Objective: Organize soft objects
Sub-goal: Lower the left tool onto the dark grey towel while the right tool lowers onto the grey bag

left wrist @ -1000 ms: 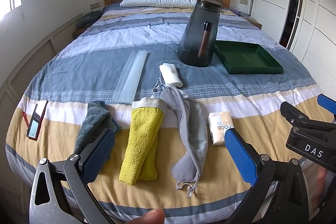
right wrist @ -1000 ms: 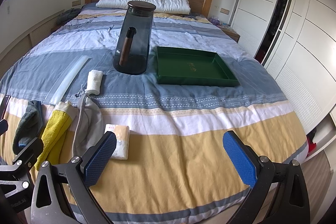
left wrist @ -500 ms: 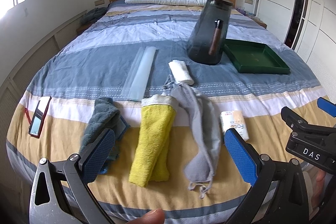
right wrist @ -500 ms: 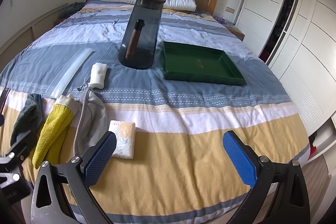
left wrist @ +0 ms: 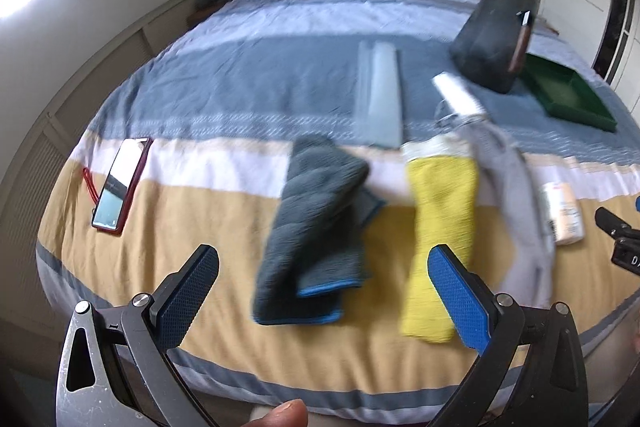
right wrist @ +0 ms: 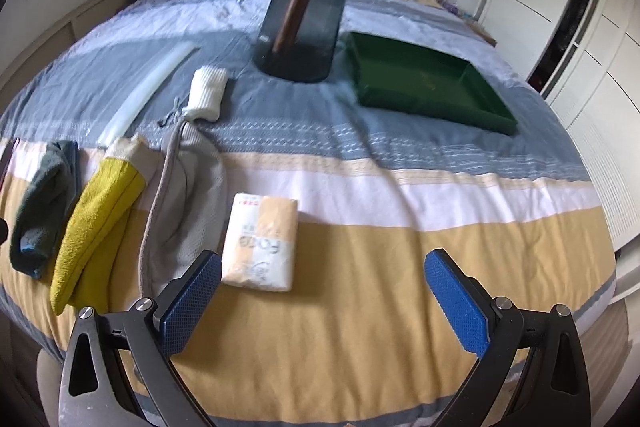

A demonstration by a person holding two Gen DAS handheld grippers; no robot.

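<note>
Left gripper [left wrist: 324, 295] jaws spread, empty, above dark green towel [left wrist: 316, 235] near bed [left wrist: 200, 99] foot edge, right gripper [right wrist: 320, 301] jaws spread by tissue pack [right wrist: 262, 241], yellow towel [left wrist: 440, 227], grey pouch [right wrist: 188, 195] between, green tray [right wrist: 424, 83] apart, striped duvet, wardrobe right.

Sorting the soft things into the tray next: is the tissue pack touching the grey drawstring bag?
Apart. The right wrist view shows a strip of yellow bedspread between the tissue pack and the grey drawstring bag.
</note>
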